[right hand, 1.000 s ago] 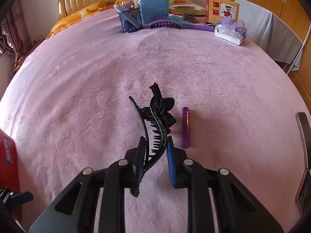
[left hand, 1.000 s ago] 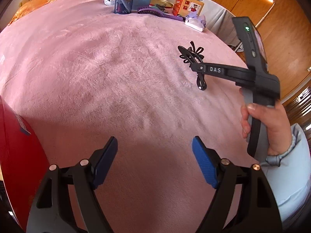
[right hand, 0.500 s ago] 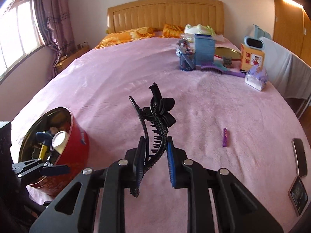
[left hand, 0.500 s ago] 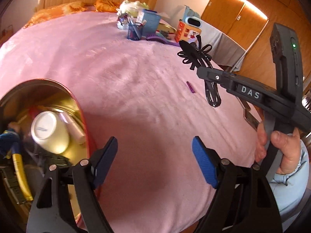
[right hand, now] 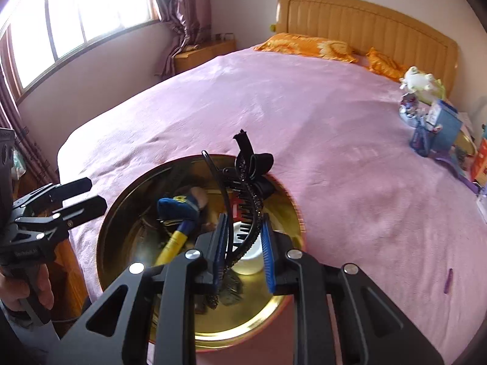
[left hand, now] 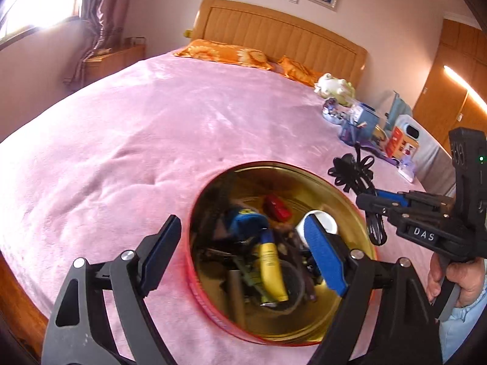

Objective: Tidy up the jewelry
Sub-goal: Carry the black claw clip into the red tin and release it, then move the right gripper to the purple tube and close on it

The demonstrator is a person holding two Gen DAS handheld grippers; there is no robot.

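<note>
The left gripper (left hand: pixel 243 245) is held with its jaws spread wide, nothing between the blue pads (left hand: pixel 324 258). It is gripped at the handle by the left hand (right hand: pixel 18 289). The right gripper (right hand: pixel 243 248) is held level, its jaws drawn narrow and pressed on a clip (right hand: pixel 246 194). Its handle is grasped from below by the right hand (left hand: pixel 456 279), a pale blue sleeve (left hand: pixel 462 328) seen at the wrist.

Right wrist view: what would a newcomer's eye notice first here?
First, the black hair clip gripped in the right gripper, held above the open round tin on the pink bed. The tin's gold inside holds a yellow tube and a white cup. The left gripper hovers open beside it.
</note>
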